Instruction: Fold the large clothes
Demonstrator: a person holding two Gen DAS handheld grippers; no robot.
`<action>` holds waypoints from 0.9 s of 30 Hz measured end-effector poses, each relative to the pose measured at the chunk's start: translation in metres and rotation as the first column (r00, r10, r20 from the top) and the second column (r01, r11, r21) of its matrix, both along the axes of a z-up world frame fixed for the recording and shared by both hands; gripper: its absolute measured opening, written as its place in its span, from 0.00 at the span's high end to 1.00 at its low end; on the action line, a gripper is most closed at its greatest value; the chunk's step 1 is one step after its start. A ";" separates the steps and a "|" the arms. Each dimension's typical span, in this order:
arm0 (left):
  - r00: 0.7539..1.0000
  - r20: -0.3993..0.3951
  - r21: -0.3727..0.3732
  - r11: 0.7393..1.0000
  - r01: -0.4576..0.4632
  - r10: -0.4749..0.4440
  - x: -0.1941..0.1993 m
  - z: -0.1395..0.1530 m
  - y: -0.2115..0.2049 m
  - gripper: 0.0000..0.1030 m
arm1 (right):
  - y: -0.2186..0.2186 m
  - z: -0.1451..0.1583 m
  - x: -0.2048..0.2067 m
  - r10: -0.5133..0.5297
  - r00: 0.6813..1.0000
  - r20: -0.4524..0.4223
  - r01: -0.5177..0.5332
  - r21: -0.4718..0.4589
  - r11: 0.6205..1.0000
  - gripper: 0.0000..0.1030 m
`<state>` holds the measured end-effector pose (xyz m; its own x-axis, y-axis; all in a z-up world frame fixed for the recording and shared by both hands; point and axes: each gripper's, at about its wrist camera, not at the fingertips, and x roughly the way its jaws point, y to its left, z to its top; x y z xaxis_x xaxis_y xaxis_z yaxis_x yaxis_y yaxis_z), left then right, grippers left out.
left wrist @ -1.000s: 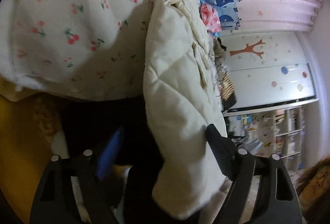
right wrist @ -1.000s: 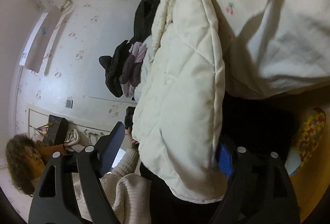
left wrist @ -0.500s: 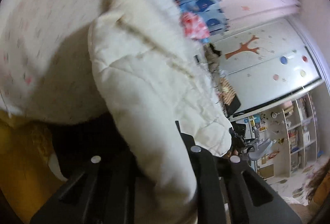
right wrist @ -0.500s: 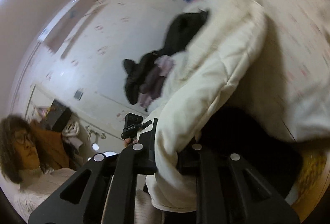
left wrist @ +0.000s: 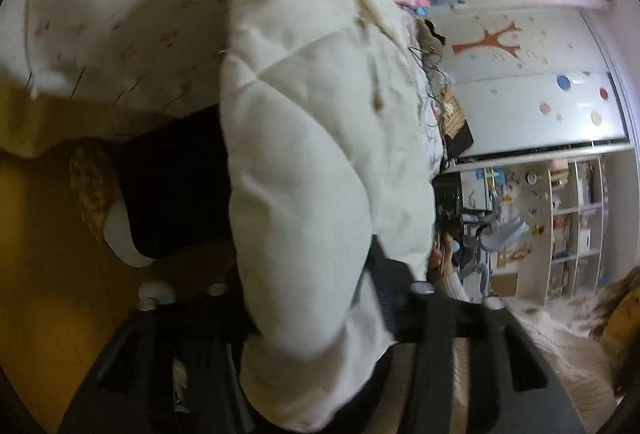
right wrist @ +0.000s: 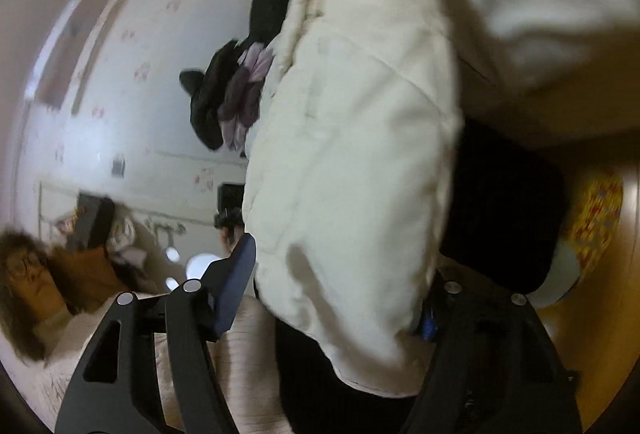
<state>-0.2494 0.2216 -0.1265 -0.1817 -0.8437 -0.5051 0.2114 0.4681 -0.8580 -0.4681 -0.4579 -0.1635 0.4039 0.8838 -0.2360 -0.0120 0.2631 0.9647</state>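
A cream quilted jacket [left wrist: 304, 154] hangs over the edge of a bed covered by a white flowered sheet [left wrist: 120, 14]. Its lower end sits between the jaws of my left gripper [left wrist: 308, 274], which are opening. The left finger is hidden behind the cloth, and the right finger [left wrist: 382, 274] lies beside it. In the right wrist view the same jacket [right wrist: 348, 154] drops between the jaws of my right gripper [right wrist: 340, 282], also opening. A gap shows between its left finger [right wrist: 236, 282] and the cloth.
A dark hollow under the bed [left wrist: 172, 186] lies behind the jacket, with a yellow slipper [left wrist: 90, 190] on the orange floor. Dark clothes [right wrist: 224, 94] are piled on the bed. A person in a pale sweater [right wrist: 60, 334] is at lower left. Shelves [left wrist: 568, 218] stand far right.
Both grippers stood open around the jacket's end, closed on it half a second ago, and now stand apart again. Both views have shifted and the jacket looks nearer.
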 end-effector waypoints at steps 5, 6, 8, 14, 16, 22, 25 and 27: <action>0.977 0.079 -0.013 0.980 -0.198 0.199 -0.009 0.031 0.002 0.72 | 0.004 0.043 -0.004 -0.138 0.960 0.245 0.114 0.108 0.988 0.83; 0.969 0.110 -0.037 0.975 -0.220 0.223 -0.014 0.049 -0.004 0.80 | 0.002 0.060 -0.005 -0.164 0.936 0.313 0.130 0.129 0.983 0.83; 0.946 0.195 -0.091 0.965 -0.245 0.259 -0.021 0.089 -0.006 0.84 | 0.003 0.094 -0.003 -0.195 0.888 0.416 0.140 0.159 0.977 0.84; 0.908 0.250 -0.252 0.928 -0.274 0.336 -0.021 0.154 0.004 0.85 | -0.012 0.135 0.007 -0.281 0.803 0.525 0.153 0.275 0.949 0.84; 0.905 0.212 -0.276 0.911 -0.306 0.368 -0.007 0.150 0.007 0.85 | -0.020 0.133 0.022 -0.304 0.810 0.502 0.165 0.303 0.939 0.84; 0.851 0.129 -0.391 0.814 -0.429 0.510 0.070 0.176 0.007 0.85 | -0.046 0.176 0.101 -0.350 0.761 0.547 0.202 0.312 0.928 0.84; 0.814 0.171 -0.414 0.790 -0.452 0.556 0.120 0.201 -0.007 0.85 | -0.064 0.191 0.147 -0.381 0.746 0.547 0.248 0.302 0.920 0.84; 0.794 0.194 -0.407 0.784 -0.469 0.576 0.153 0.207 -0.016 0.85 | -0.074 0.199 0.181 -0.403 0.746 0.530 0.294 0.280 0.914 0.84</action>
<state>-0.0967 0.2058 0.0805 0.4462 -0.8835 -0.1427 0.2800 0.2893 -0.9154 -0.2868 -0.5320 0.0353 0.7024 0.6574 0.2729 -0.5076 0.1939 0.8395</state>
